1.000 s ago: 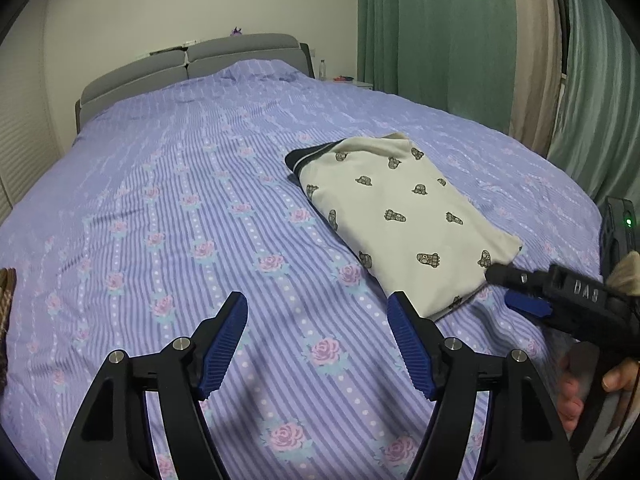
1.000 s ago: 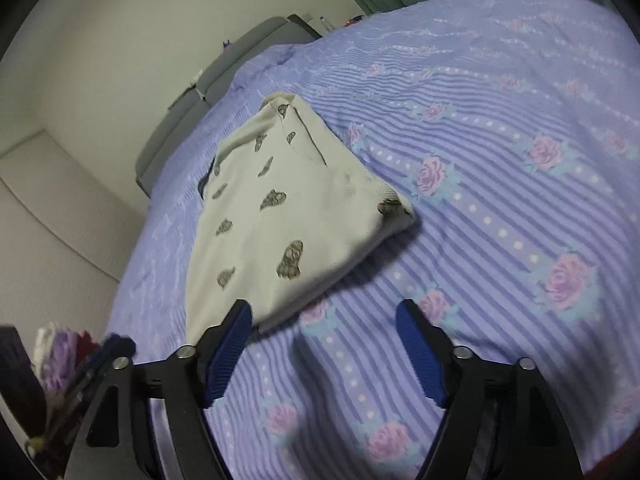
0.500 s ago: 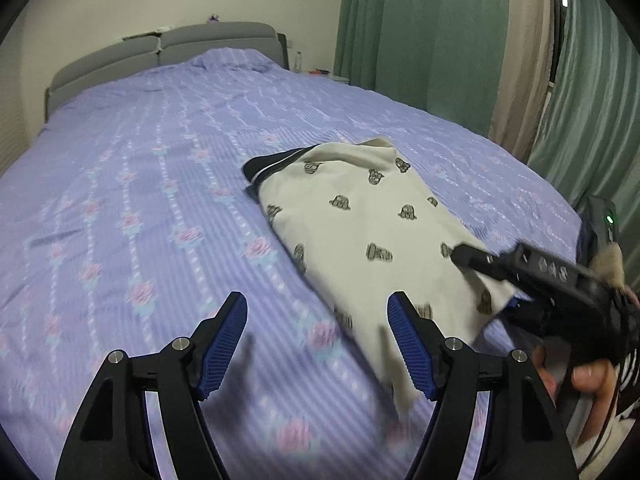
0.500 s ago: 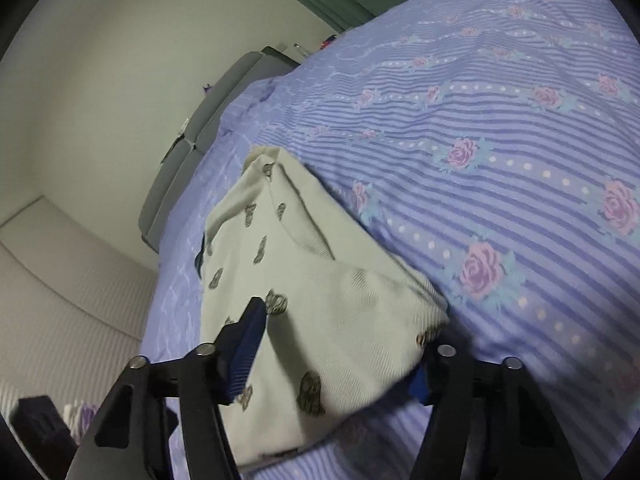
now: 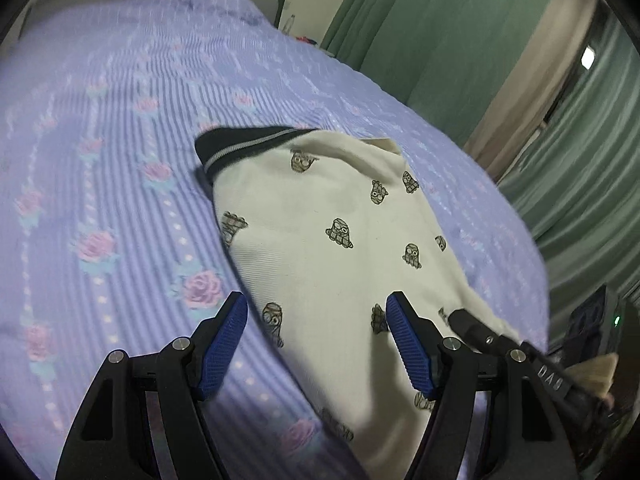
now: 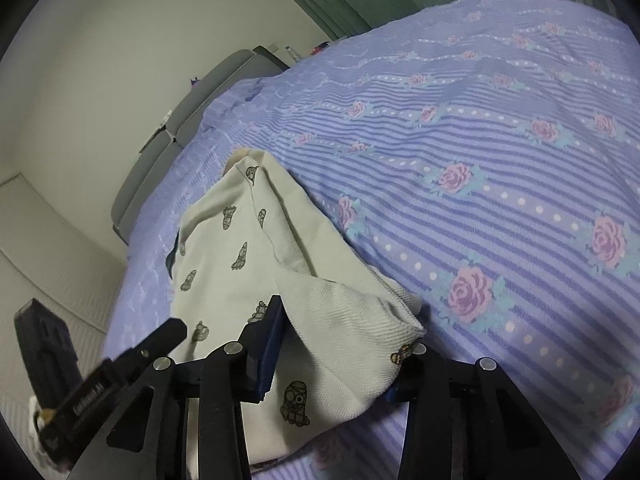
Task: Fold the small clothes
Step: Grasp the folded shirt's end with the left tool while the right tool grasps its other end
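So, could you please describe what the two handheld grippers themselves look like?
The left gripper and the right gripper match: black angular frames with cut-out openings, silver screw heads at the joints, and ribbed blue pads lining the fingers. White lettering, seen upside down, marks the right gripper's body in the left wrist view.

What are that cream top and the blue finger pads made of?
Top: looks like soft knit cotton, matte; fine ribbed weave shows in the right view. Pads: probably rubber or textured plastic, matte, with a fine grid pattern.
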